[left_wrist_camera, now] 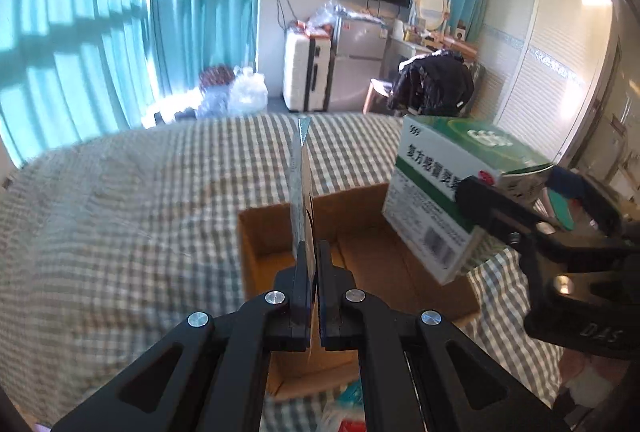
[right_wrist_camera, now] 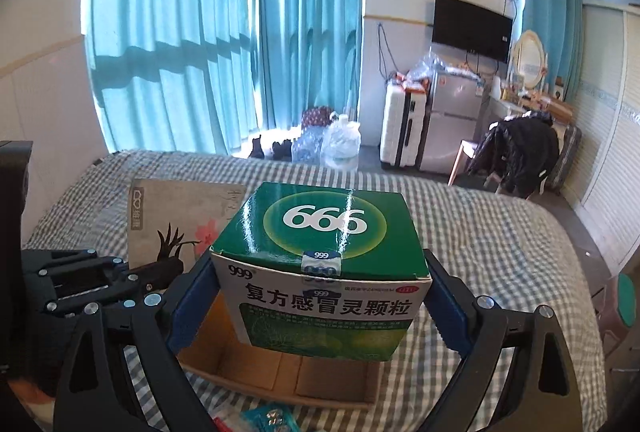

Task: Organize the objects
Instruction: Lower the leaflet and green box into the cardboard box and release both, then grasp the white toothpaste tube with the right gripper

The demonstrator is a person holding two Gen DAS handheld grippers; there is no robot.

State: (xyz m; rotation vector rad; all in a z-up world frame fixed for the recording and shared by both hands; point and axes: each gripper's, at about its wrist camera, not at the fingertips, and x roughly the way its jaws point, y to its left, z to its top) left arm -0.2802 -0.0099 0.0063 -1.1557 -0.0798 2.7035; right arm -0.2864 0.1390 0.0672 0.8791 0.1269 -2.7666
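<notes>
Green medicine box (right_wrist_camera: 320,264) upright, long axis crosswise.

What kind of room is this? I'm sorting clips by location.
Most likely a bedroom or small studio: a bed with checkered bedding, a wall-mounted TV, and a vanity mirror.

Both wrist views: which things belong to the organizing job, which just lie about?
In the job:
- green-and-white cardboard medicine box, clamped in the right gripper
- thin flat packet printed with a flower, pinched in the left gripper
- open brown cardboard box

Lying about:
- white hard-shell suitcase
- black jacket
- clear water jug
</notes>
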